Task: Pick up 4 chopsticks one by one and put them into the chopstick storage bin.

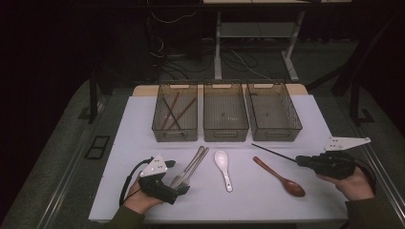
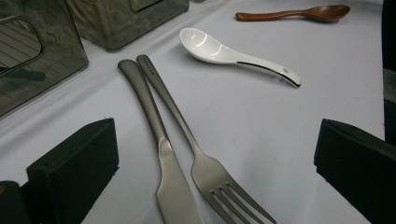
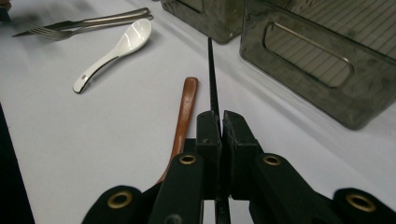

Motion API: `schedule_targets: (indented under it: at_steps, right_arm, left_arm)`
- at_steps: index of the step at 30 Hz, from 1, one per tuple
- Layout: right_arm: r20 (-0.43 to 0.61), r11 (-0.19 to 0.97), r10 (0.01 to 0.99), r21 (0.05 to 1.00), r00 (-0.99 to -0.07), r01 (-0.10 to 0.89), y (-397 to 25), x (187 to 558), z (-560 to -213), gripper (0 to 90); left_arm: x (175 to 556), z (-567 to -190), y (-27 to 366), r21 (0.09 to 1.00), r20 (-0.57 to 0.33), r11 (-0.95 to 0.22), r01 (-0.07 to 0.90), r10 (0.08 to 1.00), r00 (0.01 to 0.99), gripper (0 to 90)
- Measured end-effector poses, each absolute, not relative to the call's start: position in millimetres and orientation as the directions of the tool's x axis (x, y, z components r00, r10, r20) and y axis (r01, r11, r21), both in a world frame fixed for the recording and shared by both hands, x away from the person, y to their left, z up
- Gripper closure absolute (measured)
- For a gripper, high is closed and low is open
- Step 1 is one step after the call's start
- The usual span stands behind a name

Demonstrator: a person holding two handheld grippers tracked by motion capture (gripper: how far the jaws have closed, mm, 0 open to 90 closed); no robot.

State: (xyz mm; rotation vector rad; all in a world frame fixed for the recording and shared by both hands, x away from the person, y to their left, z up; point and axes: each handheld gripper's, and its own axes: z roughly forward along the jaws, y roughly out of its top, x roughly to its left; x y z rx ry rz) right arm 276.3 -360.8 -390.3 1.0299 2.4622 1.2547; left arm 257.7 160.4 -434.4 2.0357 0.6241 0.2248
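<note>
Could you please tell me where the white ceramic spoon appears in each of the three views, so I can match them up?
High view: white ceramic spoon lies centre, below the middle bin.
Left gripper view: upper centre, beyond the knife and fork.
Right gripper view: upper left.
Shared landmark: the wooden spoon lying beside it.

Brushed, matt grey metal on knife and fork. Glossy white ceramic-looking spoon. Smooth, polished reddish-brown wooden spoon. Thin black chopstick, matt. Smoky translucent plastic bins with ribbed floors. Table covered in smooth, matt white sheet. Matt black pads on right hand-held gripper.
</note>
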Motion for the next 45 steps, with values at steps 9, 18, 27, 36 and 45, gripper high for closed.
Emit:
schedule_targets:
  at_steps: [9,18,27,36,45]
  right_arm:
    - [0.135,0.399,0.633,0.787,-0.762,0.471,-349.0,285.7,-382.1,85.1]
    - [0.142,0.383,0.614,0.806,-0.776,0.45,-336.1,295.9,-372.9,85.1]
    - [0.138,0.373,0.592,0.826,-0.794,0.422,-318.0,307.9,-363.1,85.0]
    - [0.136,0.369,0.581,0.835,-0.803,0.409,-301.4,319.1,-358.1,85.1]
    - [0.13,0.366,0.579,0.841,-0.805,0.399,-285.7,328.5,-354.1,85.1]
  left_arm:
    - [257.8,-434.8,160.1,0.847,-0.091,-0.41,0.338,0.515,0.853,0.0]
    - [258.0,-434.9,161.2,0.846,-0.09,-0.412,0.339,0.517,0.851,0.0]
    - [257.9,-435.4,160.3,0.845,-0.09,-0.413,0.339,0.516,0.852,0.0]
    - [258.5,-434.8,161.1,0.848,-0.088,-0.41,0.336,0.517,0.851,0.0]
    - [259.7,-435.7,161.2,0.845,-0.092,-0.41,0.342,0.52,0.849,0.0]
